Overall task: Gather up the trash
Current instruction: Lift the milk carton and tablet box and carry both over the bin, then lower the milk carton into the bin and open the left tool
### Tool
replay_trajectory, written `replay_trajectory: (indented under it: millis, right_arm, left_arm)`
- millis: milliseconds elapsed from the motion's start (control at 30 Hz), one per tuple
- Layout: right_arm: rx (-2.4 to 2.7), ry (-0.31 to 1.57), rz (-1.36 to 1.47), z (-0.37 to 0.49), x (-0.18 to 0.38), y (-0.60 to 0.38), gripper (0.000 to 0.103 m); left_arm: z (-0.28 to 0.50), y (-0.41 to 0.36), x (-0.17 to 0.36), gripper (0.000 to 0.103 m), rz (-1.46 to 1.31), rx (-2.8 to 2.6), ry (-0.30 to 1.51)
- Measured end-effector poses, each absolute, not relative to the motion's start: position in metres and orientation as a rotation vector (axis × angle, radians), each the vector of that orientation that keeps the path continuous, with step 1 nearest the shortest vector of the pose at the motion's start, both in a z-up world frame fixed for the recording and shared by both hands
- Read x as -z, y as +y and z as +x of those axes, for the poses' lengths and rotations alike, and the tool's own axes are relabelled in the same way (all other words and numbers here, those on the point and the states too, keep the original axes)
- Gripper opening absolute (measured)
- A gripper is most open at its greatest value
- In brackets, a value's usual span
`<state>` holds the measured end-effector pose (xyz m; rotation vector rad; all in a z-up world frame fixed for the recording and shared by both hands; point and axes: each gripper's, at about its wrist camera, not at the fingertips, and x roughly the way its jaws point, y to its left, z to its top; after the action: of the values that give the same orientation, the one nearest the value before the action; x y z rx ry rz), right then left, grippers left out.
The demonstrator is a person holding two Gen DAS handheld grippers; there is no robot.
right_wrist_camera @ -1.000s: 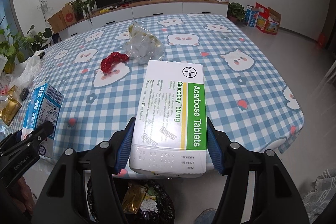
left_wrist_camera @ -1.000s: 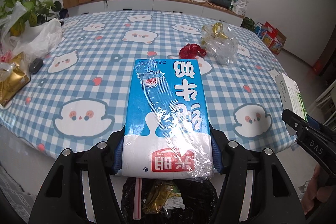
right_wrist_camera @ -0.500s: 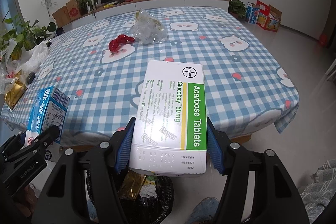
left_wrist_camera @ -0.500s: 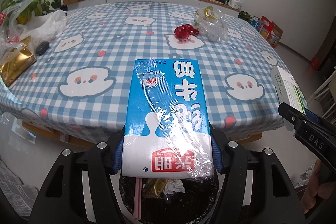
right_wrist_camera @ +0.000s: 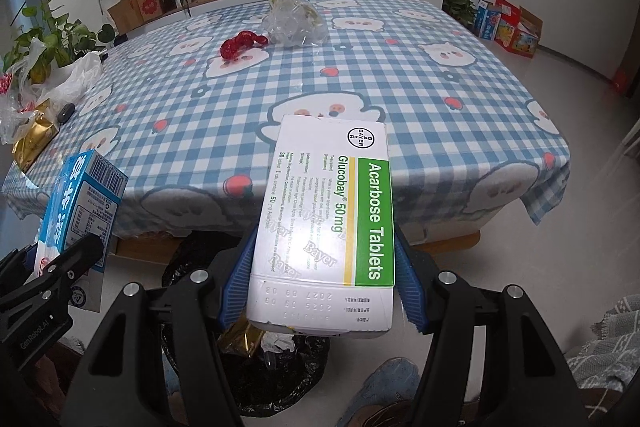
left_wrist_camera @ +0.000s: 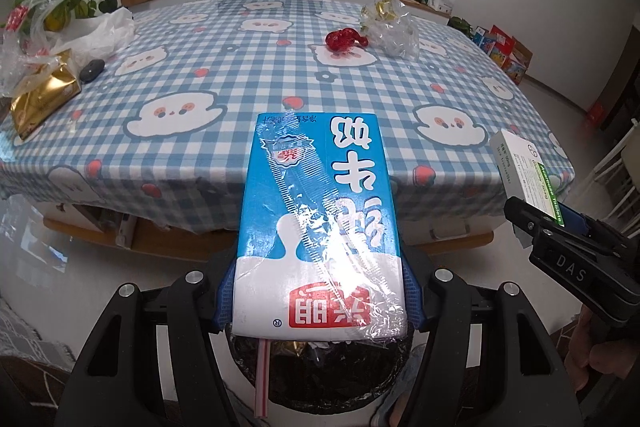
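Blue-and-white milk carton (left_wrist_camera: 320, 227) with a red label patch. White tablet box (right_wrist_camera: 326, 223) with a green band and thin yellow stripe. Blue-and-white checked tablecloth (left_wrist_camera: 248, 67) printed with white ghost shapes and red dots. Crumpled red wrapper (left_wrist_camera: 344, 39). Black bin bag (right_wrist_camera: 276, 379). Gold packet (left_wrist_camera: 42, 99).

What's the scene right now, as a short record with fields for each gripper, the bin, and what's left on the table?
left gripper: shut on blue milk carton
right gripper: shut on white tablet box
bin: black-lined trash bin below both grippers, wrappers inside
left on table: red wrapper, clear plastic bag, gold pouch
table: blue checked cloth
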<state>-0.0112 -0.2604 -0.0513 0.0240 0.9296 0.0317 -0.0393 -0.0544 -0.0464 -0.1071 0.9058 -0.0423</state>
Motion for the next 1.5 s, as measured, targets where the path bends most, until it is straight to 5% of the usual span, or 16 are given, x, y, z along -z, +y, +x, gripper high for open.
replay_trajectory:
  millis: [1500]
  right_arm:
    - [0.019,1.153,-0.012,0.006,0.194,-0.26,0.06]
  left_arm:
    - [-0.009,-0.09,0.199,0.062,-0.035,0.05,1.114]
